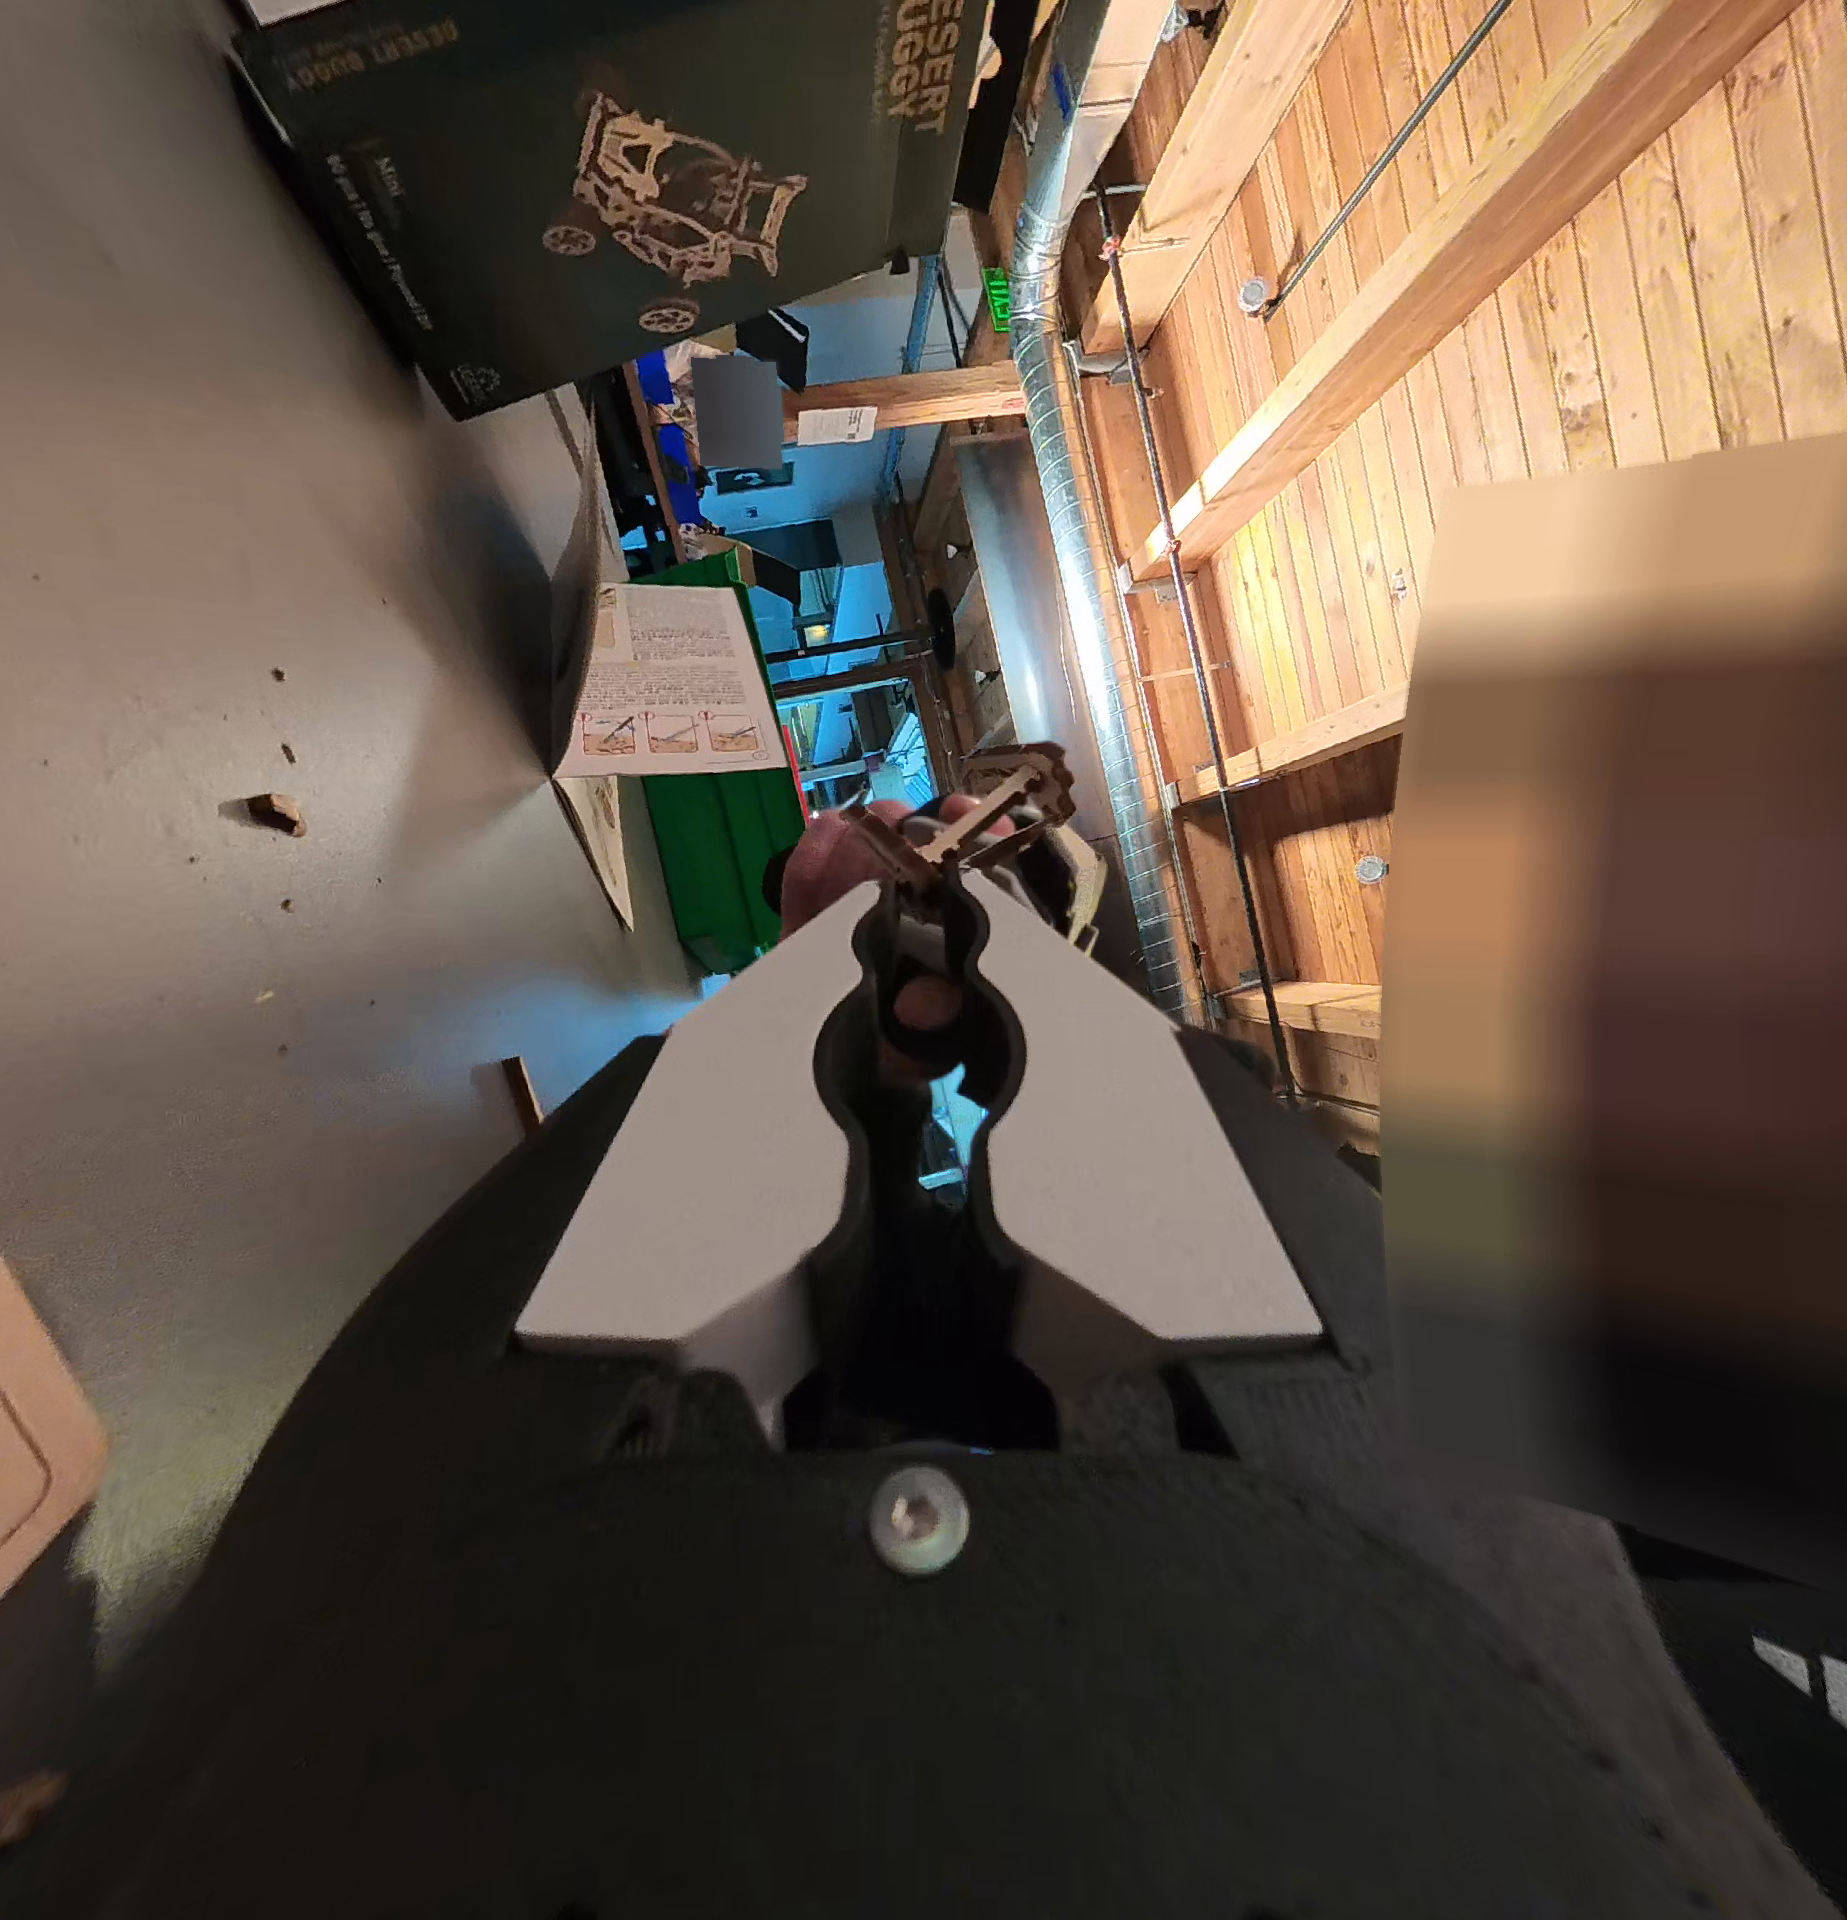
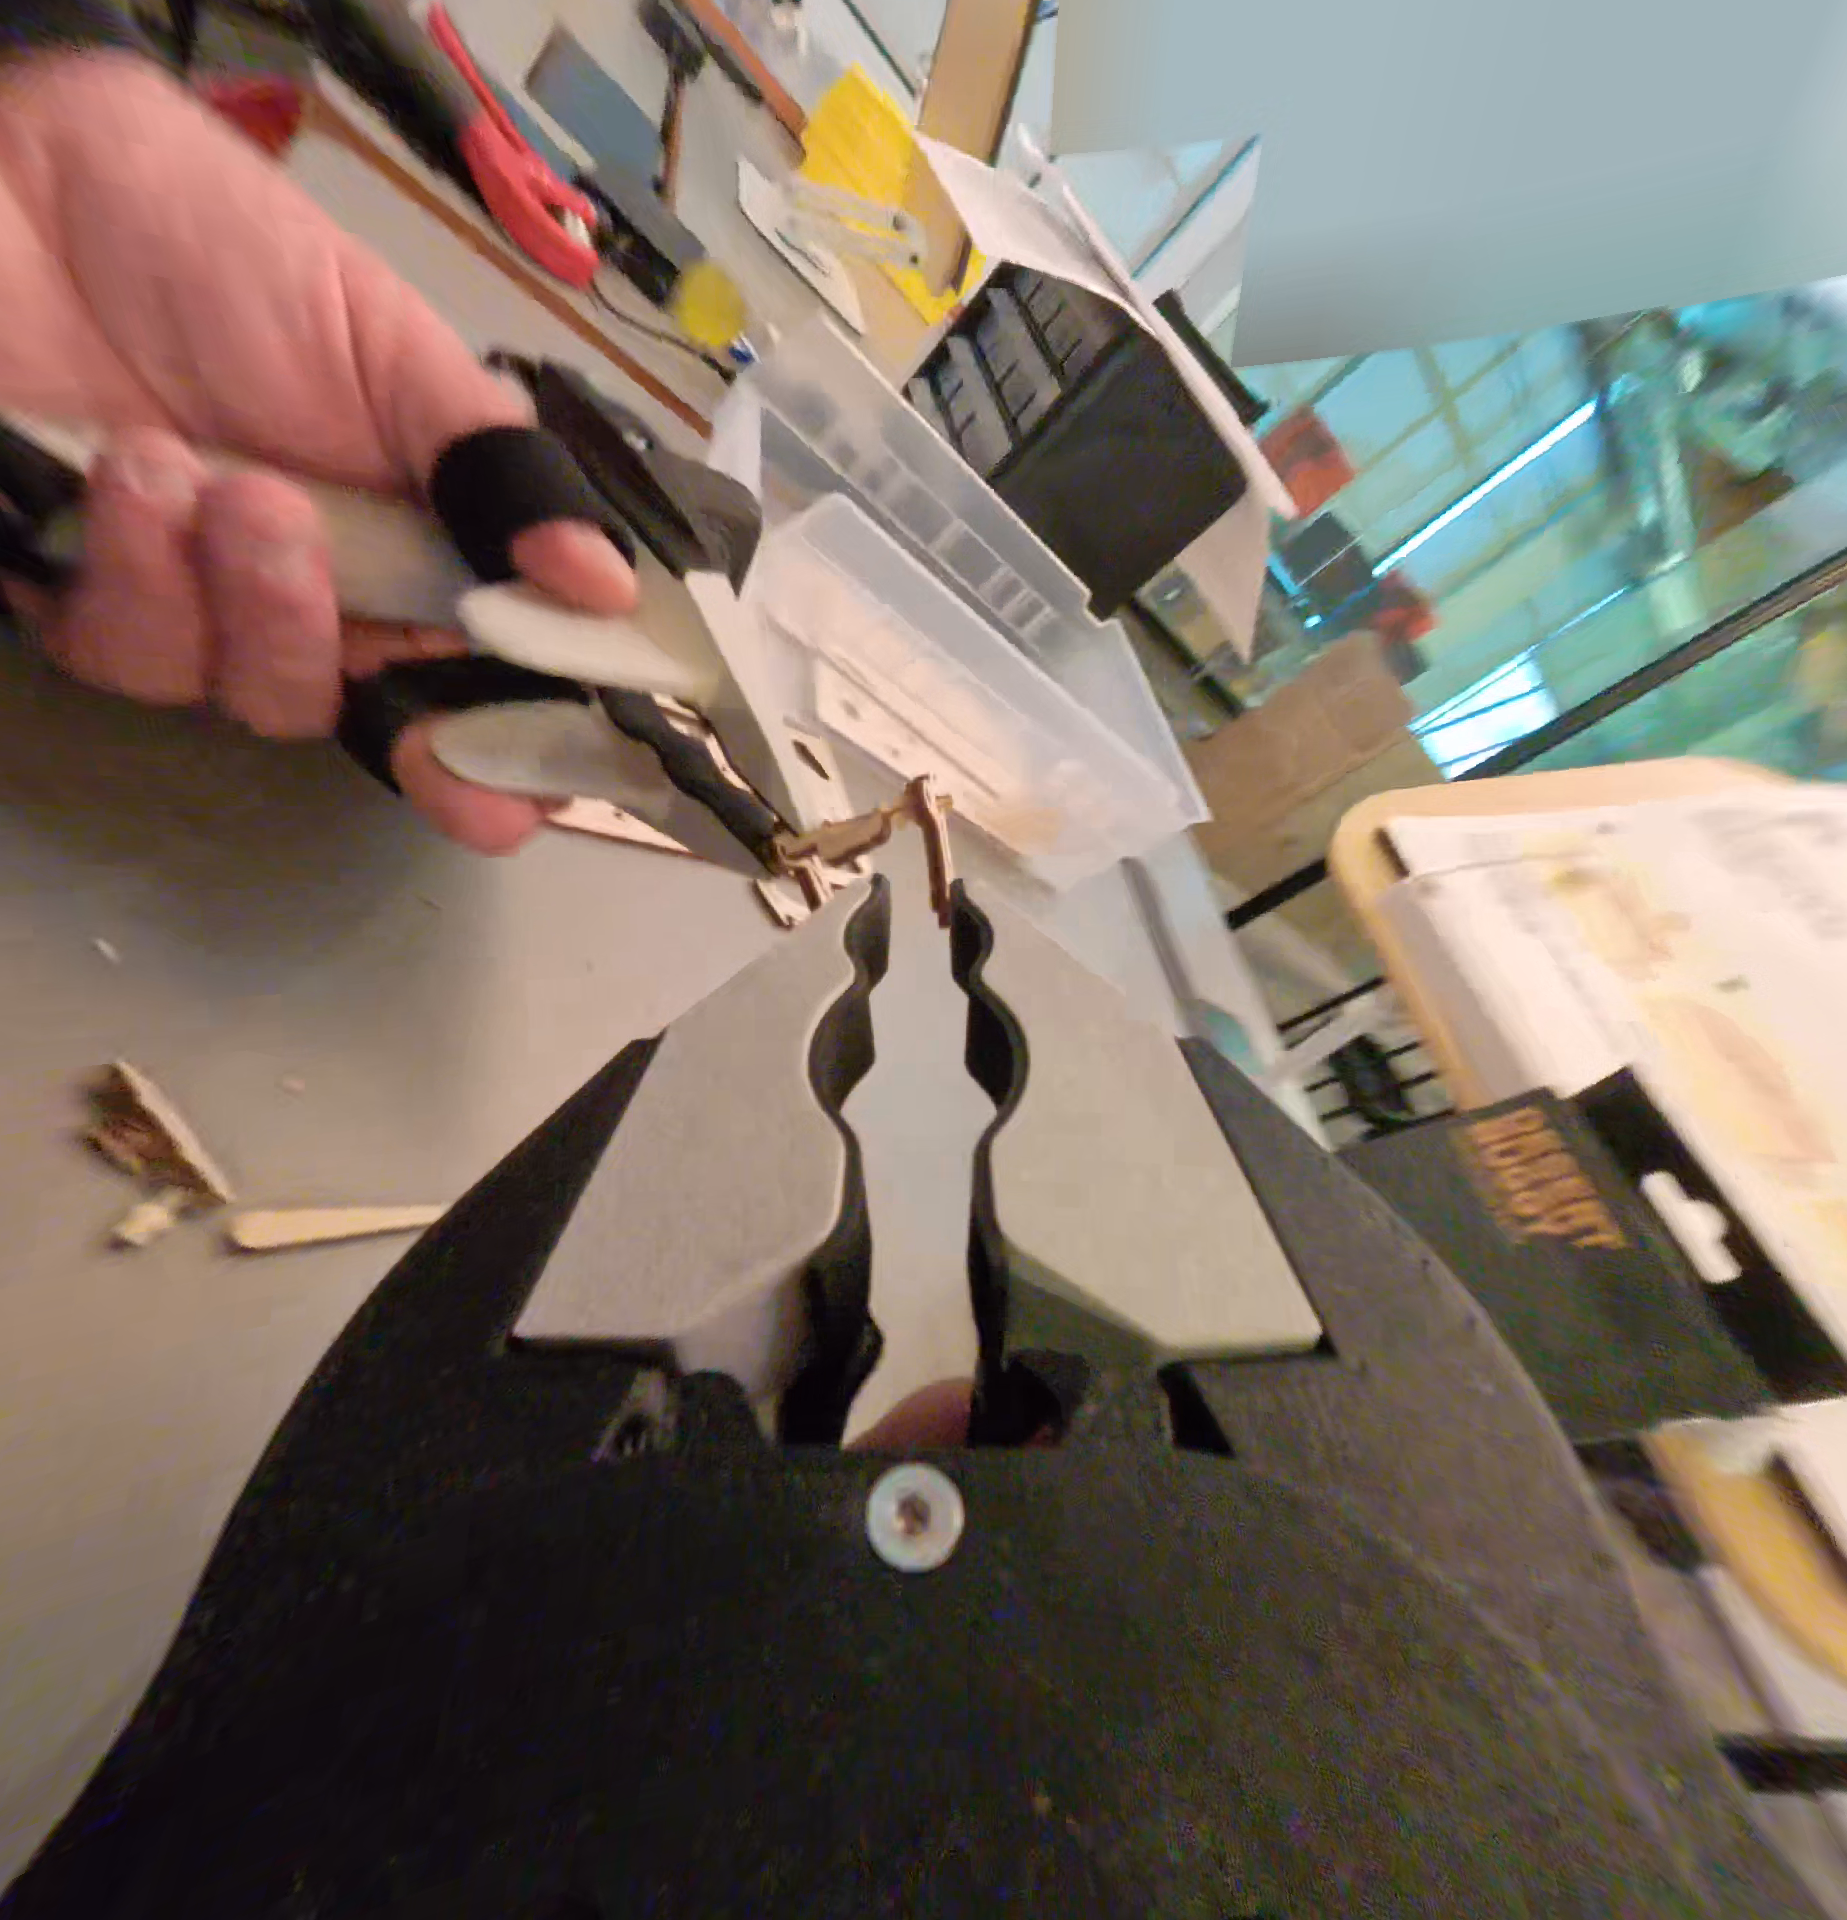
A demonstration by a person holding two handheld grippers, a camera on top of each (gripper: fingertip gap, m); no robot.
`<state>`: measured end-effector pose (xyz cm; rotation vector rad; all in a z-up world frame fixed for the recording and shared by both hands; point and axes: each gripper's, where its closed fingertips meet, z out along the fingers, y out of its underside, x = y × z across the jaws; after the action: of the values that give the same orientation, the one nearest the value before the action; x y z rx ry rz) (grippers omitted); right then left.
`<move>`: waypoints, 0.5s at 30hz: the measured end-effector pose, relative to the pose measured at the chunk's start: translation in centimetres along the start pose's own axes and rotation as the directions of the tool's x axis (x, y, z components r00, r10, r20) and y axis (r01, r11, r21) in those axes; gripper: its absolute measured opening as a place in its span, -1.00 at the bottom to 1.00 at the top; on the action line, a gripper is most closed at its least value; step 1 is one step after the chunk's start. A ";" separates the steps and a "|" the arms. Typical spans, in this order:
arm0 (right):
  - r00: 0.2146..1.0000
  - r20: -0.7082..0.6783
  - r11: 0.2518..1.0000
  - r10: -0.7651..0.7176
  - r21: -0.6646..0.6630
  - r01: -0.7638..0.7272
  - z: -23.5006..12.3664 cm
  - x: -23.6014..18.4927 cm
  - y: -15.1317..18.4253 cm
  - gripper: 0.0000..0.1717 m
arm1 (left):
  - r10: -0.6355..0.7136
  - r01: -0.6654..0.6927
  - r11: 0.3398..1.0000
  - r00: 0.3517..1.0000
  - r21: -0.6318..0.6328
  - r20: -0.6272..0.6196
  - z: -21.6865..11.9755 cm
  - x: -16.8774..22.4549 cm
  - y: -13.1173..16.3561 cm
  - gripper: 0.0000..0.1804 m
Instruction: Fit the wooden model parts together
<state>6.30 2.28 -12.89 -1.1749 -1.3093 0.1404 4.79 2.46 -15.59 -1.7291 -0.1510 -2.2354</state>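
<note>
Between the spread right gripper (image 2: 911, 902) fingers nothing is gripped; the wooden part (image 2: 831, 831) pinched by the left gripper (image 2: 768, 844) could be knocked loose.

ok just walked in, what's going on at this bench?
A person is assembling a small wooden model with two handheld grippers. The left gripper is clamped on a small wooden assembly and holds it above the grey table. The right gripper is open right beside it, a thin wooden strip of the assembly lying against one fingertip, not pinched. Wood scraps litter the table; the dark kit box stands behind.
</note>
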 end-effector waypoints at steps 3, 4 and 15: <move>0.958 0.098 0.963 0.269 -0.014 -0.269 0.3 -0.6 -0.1 -0.90 | 0.041 -0.041 0.999 0.999 0.016 0.000 0.2 0.2 -0.2 -0.94; 0.932 0.110 0.939 0.345 -0.029 -0.344 0.5 -0.7 0.2 -0.90 | 0.053 -0.053 0.999 0.999 0.010 0.006 0.4 0.3 0.0 -0.94; 0.718 0.233 0.744 0.656 -0.034 -0.668 1.4 -1.4 0.8 -0.87 | 0.074 -0.074 0.997 0.997 0.006 0.012 0.9 0.3 0.2 -0.94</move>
<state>5.13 2.52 -14.67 -1.5797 -1.0079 0.8615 5.61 2.44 -15.11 -1.7160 -0.0951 -2.1701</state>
